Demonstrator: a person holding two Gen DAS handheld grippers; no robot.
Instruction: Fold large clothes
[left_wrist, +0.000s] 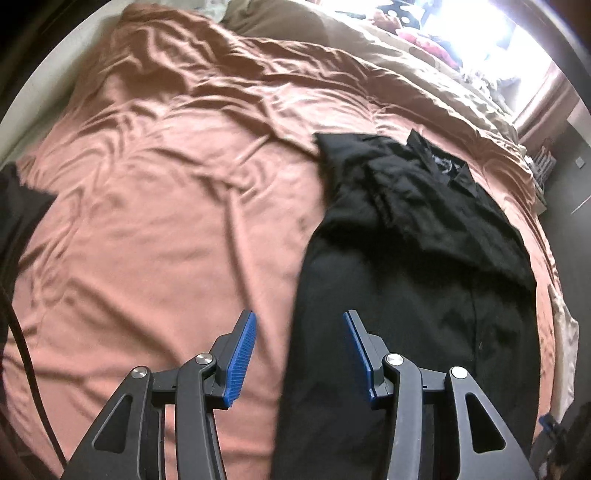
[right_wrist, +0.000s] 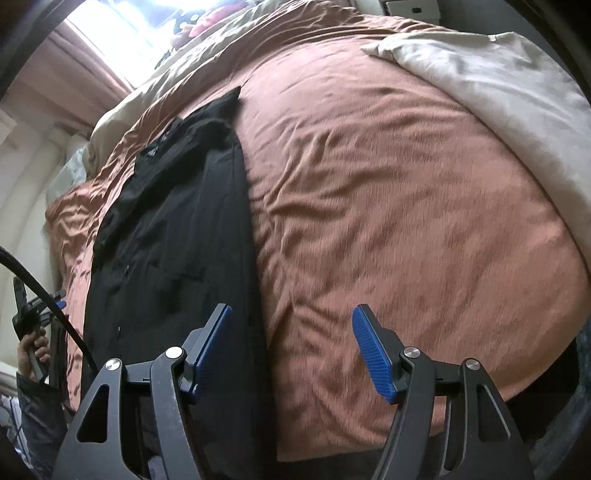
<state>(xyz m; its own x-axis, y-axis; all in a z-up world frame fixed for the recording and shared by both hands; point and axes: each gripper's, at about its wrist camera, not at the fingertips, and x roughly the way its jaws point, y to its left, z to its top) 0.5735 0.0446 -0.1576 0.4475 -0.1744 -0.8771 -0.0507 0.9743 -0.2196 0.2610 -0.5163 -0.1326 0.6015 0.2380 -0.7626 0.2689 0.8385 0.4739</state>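
A large black collared garment (left_wrist: 417, 258) lies lengthwise on the pink bed cover (left_wrist: 166, 221), its sides folded in and its collar at the far end. In the right wrist view the garment (right_wrist: 177, 236) is a long narrow strip on the left of the bed cover (right_wrist: 406, 203). My left gripper (left_wrist: 299, 343) is open and empty, above the garment's near left edge. My right gripper (right_wrist: 291, 343) is open and empty, above the garment's near right edge. Neither gripper touches the cloth.
A beige blanket (right_wrist: 498, 81) lies at the bed's far right corner. A bright window (left_wrist: 469, 29) with curtains is behind the bed. The other hand-held gripper (right_wrist: 33, 310) and a black cable (right_wrist: 48, 295) show at the left of the right wrist view.
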